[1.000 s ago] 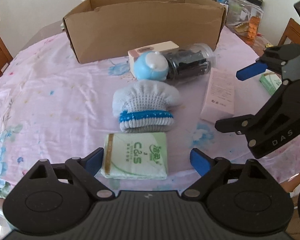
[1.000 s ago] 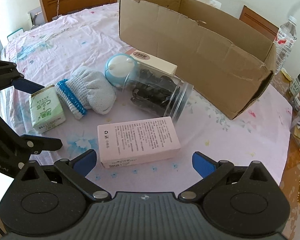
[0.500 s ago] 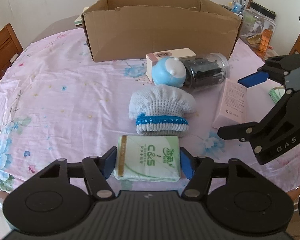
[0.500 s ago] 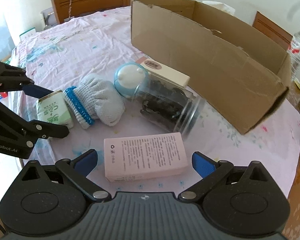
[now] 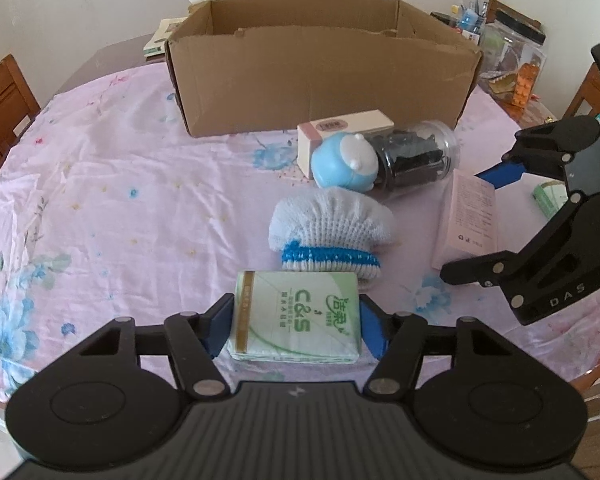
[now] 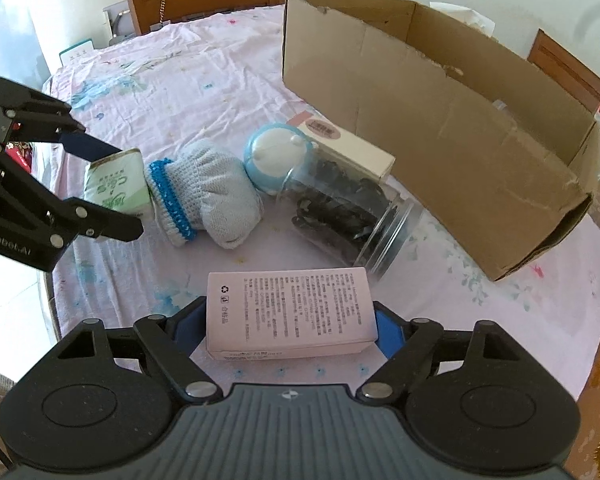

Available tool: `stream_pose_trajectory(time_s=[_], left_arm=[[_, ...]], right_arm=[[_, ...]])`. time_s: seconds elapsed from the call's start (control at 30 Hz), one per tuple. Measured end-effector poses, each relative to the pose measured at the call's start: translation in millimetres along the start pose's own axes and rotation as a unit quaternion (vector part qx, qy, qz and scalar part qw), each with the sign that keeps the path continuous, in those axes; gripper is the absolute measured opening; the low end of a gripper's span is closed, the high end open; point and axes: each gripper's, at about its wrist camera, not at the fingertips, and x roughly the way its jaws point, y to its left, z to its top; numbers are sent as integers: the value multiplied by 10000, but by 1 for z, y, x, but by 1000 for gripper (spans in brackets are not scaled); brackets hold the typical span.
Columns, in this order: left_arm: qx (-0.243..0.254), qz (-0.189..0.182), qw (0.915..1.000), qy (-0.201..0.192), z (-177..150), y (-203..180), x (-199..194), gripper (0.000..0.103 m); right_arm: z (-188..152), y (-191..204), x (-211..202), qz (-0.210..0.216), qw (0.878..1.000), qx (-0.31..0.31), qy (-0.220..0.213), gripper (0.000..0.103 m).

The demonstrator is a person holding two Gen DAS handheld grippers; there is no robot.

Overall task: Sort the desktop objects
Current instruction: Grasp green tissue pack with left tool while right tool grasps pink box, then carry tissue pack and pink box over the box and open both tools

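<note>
Both grippers have closed in since a second ago, when their blue pads stood wide of the objects. At the left, the left gripper [image 5: 296,326] pinches the soft green plastic-wrapped tissue pack [image 5: 295,326] by its two short sides, at the near edge of the wrinkled pink floral tablecloth [image 5: 100,200]. Just beyond it lies the ribbed grey knitted glove with a blue cuff band [image 5: 332,234], touching the pack's far edge. Behind that, the smooth round pale-blue toy with a white face [image 5: 346,162] leans against a clear cylindrical plastic jar of dark pieces [image 5: 416,158], with a cream rectangular carton [image 5: 346,128] behind them. The open brown corrugated cardboard box [image 5: 320,76] stands farther back. At the right, the right gripper [image 6: 290,328] clamps the flat pink printed cardboard box [image 6: 290,314] at its ends.
</note>
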Motion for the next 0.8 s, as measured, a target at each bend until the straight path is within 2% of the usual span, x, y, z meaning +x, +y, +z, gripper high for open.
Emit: stream_pose_trajectory(time_s=[0.27,0.8], left_arm=[[211,-122,9996,-167,20,10,-16,64],[928,-595,9915,-691,79,30,-29,64]], right_arm=[[10,-4,-24,-181,9997,140,-95,86],[42,2,-70,-954,9915,708,-527,86]])
